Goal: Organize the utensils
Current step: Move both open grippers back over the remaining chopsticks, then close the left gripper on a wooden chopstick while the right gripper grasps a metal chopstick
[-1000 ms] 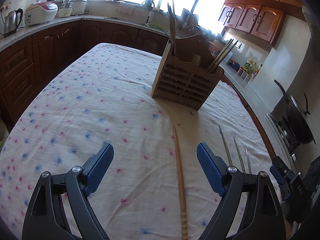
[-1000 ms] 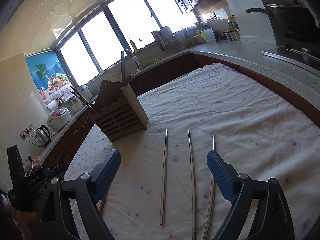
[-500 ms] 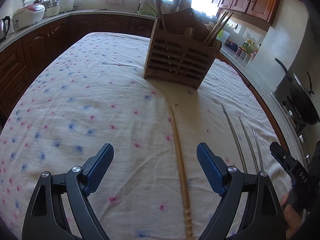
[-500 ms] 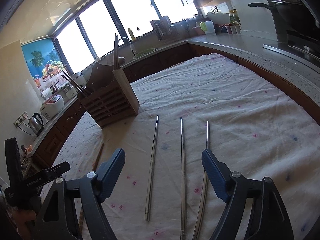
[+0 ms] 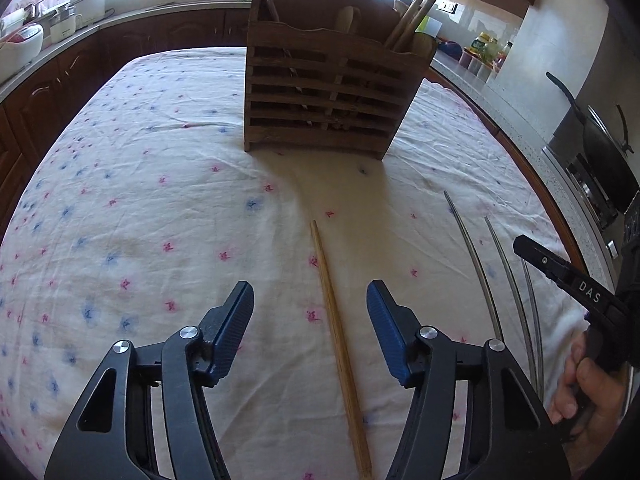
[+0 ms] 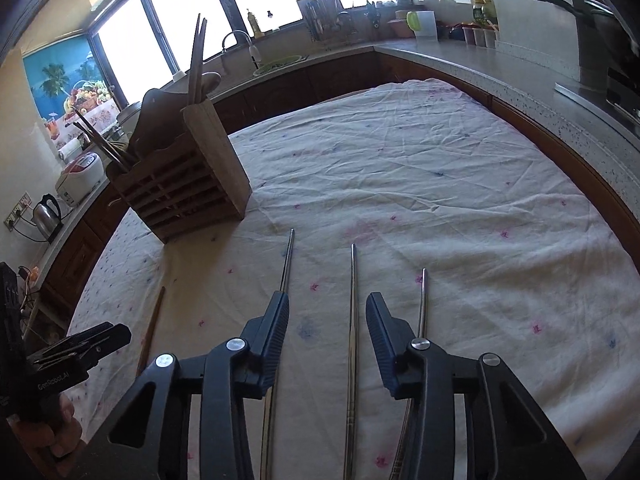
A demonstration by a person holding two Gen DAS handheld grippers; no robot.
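Both pairs of tongs are lining up for pickups. The left tongs [image 5: 310,312], spread, are straddling the wooden chopstick [image 5: 338,336] lying on the surface [image 5: 140,208]; the right tongs [image 6: 327,322], spread, are straddling the middle metal chopstick [image 6: 352,320]. Next, each needs pressing together, then lifting toward the holder [image 5: 328,96].

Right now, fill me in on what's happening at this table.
A person holds a gripper in each hand, sorting chopsticks into the wooden holder. The left gripper is open, straddling a wooden chopstick that lies on the cloth. The right gripper is open around the middle metal chopstick of three lying side by side. Nothing is gripped yet; the holder already has some utensils.
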